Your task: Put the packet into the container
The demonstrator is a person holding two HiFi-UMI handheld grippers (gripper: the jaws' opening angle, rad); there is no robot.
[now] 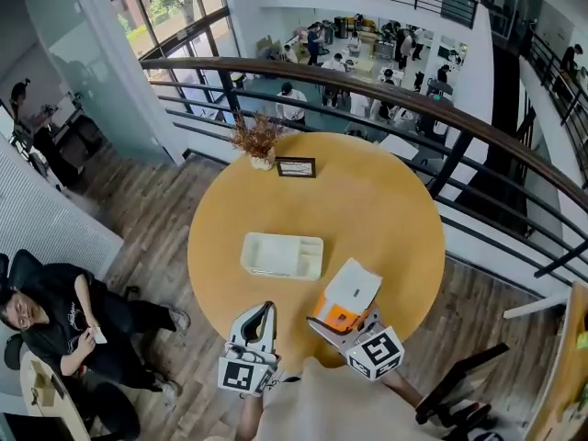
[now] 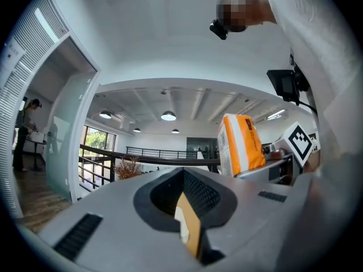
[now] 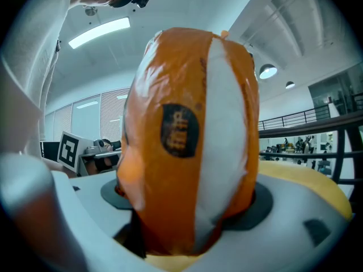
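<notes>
The packet (image 1: 349, 294), orange and white, is held over the near right part of the round yellow table (image 1: 367, 200). My right gripper (image 1: 336, 325) is shut on its lower end, and in the right gripper view the packet (image 3: 190, 140) stands upright and fills the space between the jaws of the right gripper (image 3: 187, 222). The white rectangular container (image 1: 281, 255) lies on the table to the left of the packet and a little farther away, with nothing in it. My left gripper (image 1: 261, 318) hovers at the near table edge, shut and holding nothing. The left gripper (image 2: 190, 231) view shows the packet (image 2: 241, 145) to its right.
A vase of dried plants (image 1: 256, 145) and a small framed sign (image 1: 296, 167) stand at the table's far side. A dark curved railing (image 1: 395, 99) runs behind the table. A person in black (image 1: 64, 324) sits on the floor side at the left.
</notes>
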